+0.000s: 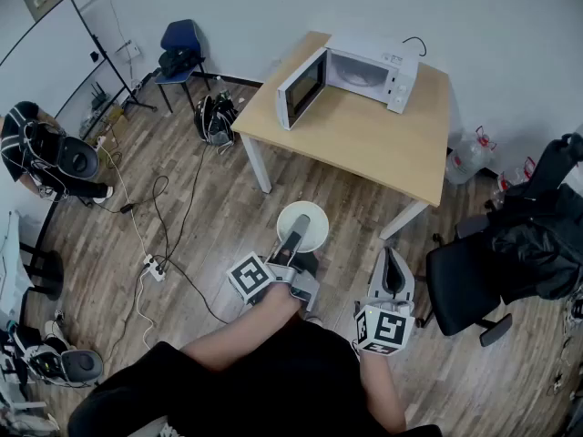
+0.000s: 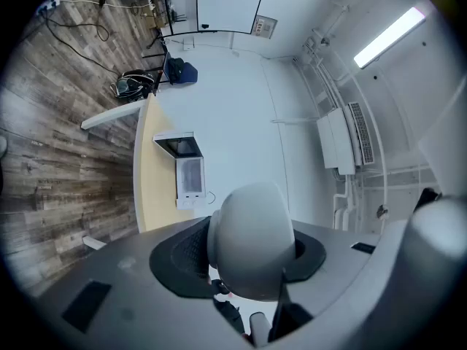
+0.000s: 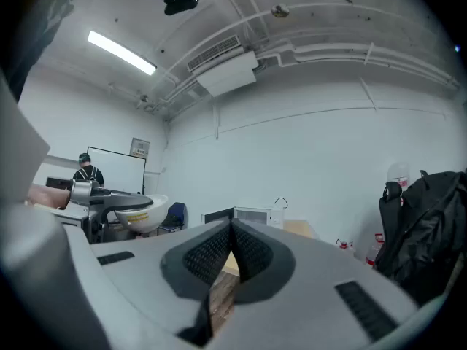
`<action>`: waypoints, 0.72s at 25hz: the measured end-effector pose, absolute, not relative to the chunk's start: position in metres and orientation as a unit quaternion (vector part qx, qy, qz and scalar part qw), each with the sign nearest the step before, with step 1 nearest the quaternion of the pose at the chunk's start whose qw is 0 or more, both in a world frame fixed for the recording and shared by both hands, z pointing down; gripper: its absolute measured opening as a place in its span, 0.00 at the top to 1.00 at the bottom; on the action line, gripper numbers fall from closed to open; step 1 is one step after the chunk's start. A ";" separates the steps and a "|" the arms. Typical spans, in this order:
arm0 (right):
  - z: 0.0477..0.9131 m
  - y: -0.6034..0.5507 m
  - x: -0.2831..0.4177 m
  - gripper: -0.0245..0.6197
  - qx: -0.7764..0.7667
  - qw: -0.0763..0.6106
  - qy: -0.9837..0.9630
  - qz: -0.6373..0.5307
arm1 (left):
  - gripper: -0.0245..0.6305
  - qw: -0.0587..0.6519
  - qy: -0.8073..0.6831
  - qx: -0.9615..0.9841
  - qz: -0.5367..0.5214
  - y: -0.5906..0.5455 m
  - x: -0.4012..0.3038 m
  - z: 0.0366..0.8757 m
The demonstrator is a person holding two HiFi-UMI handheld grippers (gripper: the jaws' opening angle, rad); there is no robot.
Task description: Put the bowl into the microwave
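Left gripper (image 1: pixel 293 244) is pinching the white bowl (image 1: pixel 311 218) by its rim, well short of the microwave (image 1: pixel 351 73), so the bowl is probably risking tipping or slipping loose during the carry.

White bowl (image 1: pixel 302 226), upright, clamped at the rim in left gripper (image 1: pixel 293 248); white microwave (image 1: pixel 360 71), door open, on table (image 1: pixel 364 139).

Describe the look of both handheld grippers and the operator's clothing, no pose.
The left gripper and right gripper match: grey moulded bodies tapering to two jaws lined with black, cross-hatched pads. Each carries a marker cube with black-and-white square markers. No cables show on either. The person wears a black top; forearms are uncovered.
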State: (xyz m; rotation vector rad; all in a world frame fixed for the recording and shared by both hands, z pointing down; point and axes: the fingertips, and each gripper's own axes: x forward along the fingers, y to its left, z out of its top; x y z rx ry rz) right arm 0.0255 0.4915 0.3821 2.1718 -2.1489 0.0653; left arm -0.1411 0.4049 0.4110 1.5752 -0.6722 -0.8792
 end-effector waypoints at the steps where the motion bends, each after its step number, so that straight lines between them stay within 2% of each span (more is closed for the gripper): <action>1: 0.383 0.494 0.028 0.87 0.713 0.042 -0.700 0.021 | 0.67 0.571 -0.285 0.670 -0.378 0.406 -0.141 0.410; 7: 0.385 0.503 0.041 0.87 0.707 0.015 -0.707 0.017 | 0.67 0.566 -0.291 0.672 -0.379 0.400 -0.139 0.413; 18: 0.410 0.437 0.043 0.87 0.702 0.054 -0.710 0.033 | 0.67 0.566 -0.297 0.673 -0.372 0.326 -0.140 0.438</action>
